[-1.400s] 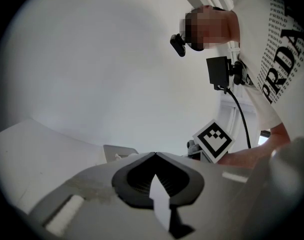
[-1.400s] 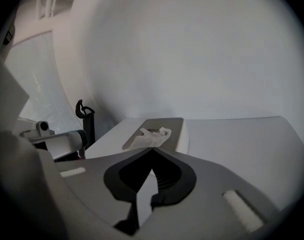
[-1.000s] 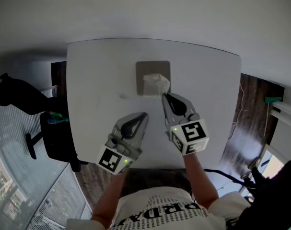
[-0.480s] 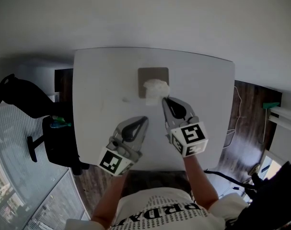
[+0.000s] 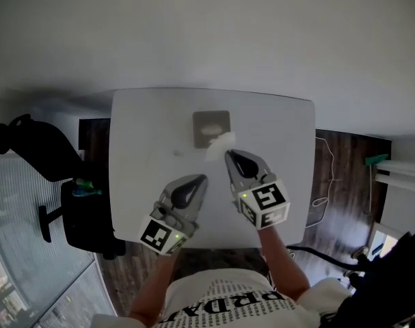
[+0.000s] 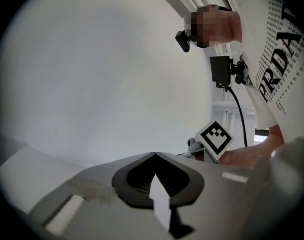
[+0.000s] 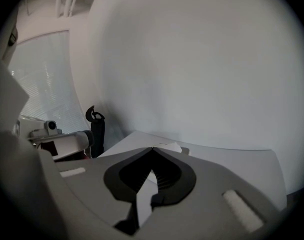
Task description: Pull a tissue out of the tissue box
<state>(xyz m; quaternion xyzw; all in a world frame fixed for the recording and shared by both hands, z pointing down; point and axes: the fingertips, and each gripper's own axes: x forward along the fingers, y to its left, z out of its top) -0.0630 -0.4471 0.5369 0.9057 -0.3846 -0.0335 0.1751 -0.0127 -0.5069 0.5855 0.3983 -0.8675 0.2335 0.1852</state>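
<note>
**White table (image 5: 139, 149), tissue (image 5: 219, 143) pinched in right tool (image 5: 228, 154)**

Gripping tissue's near corner with right tool, jaws shut; beside it, left tool (image 5: 203, 178) closed on nothing. Reaching from tissue box (image 5: 211, 120), long axis slanting toward right tool. Mostly hidden behind jaws in right tool view. Reads "PRDA" on shirt (image 5: 228, 306), cut off at edge.

A white, short-sleeved, black-lettered T-shirt (image 5: 224, 298) is worn. The left gripper (image 5: 203, 178) and the right gripper (image 5: 228, 154) are each formed as a grey plastic shell tapering to a point and lined with dark ribbed pads. A white cube (image 5: 264, 203) printed with black square markers is mounted at each rear, and a small green light (image 5: 245, 197) is lit beside it.
</note>
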